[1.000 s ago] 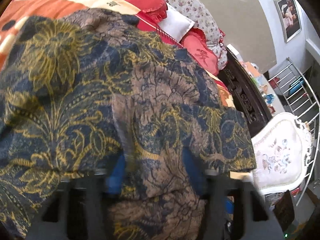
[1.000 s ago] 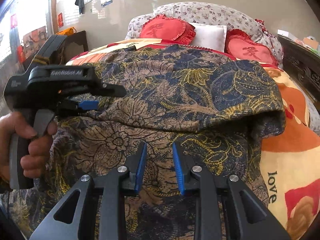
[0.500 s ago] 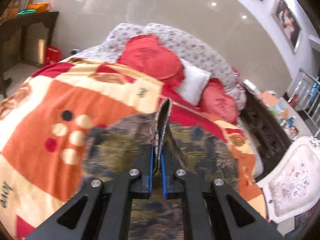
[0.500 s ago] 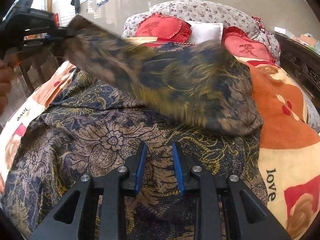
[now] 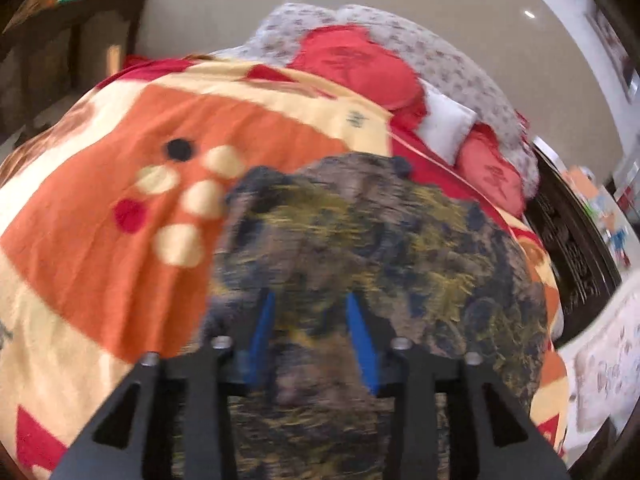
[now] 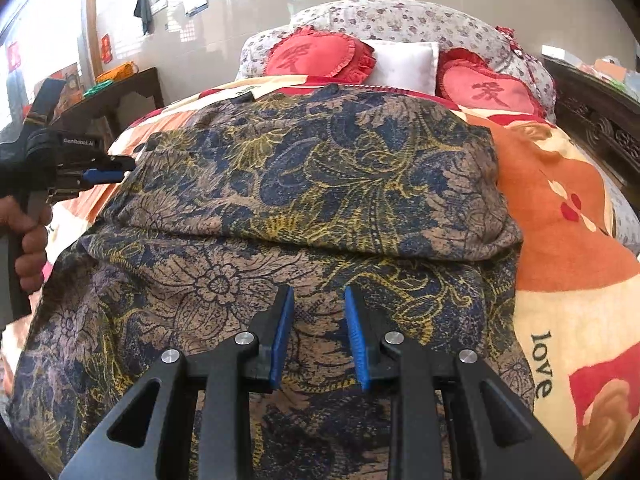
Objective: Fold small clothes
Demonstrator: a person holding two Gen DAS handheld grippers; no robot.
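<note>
The patterned garment [image 6: 320,184] lies on the blanket [image 6: 560,240], directly under the half-open, empty right gripper [image 6: 317,290]. One fold seems done. The left gripper [image 5: 311,296] has just been opening its jaws, with nothing between them. I judge more folds remain.

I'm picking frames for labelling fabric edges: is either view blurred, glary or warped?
Left wrist view: motion-smeared, so the patterned garment and the blanket look soft, and bright spots glint on the glossy wall. Right wrist view: sharp, the garment's print reads clearly, and daylight washes out the far left. Both views: fisheye bending with dark corners.
</note>
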